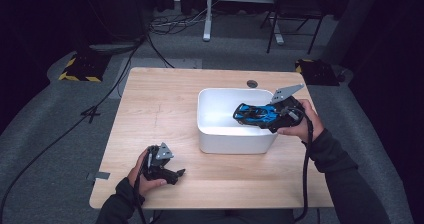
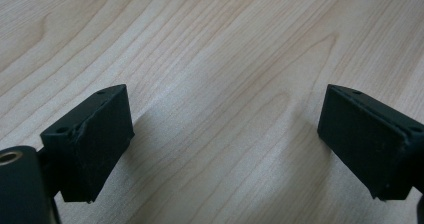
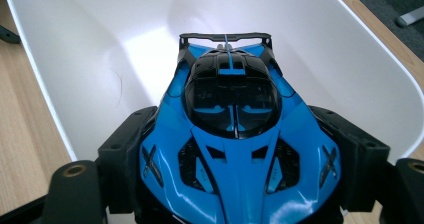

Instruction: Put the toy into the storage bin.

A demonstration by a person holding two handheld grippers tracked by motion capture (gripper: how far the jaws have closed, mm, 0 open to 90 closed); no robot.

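At the near edge of the wooden table (image 1: pixel 165 109), the left gripper (image 1: pixel 172 174) sits low over bare wood in the person's left hand (image 1: pixel 145 176); the left gripper view shows its two black jaws spread wide apart with nothing between them, only wood grain below. Farther in and to the right stands a white rectangular tub (image 1: pixel 215 134), its inner walls smooth and bright. The right gripper (image 1: pixel 262 115), held in the right hand (image 1: pixel 300 121), reaches over the tub's right rim and is clamped on a blue and black toy sports car (image 3: pixel 235 134). Its jaws press the car's two flanks near the nose, and the car hangs above the tub's hollow, its rear wing pointing toward the far inner wall. Beyond the table lie grey floor, cables (image 1: pixel 100 99) and a dark chair (image 1: pixel 295 9)
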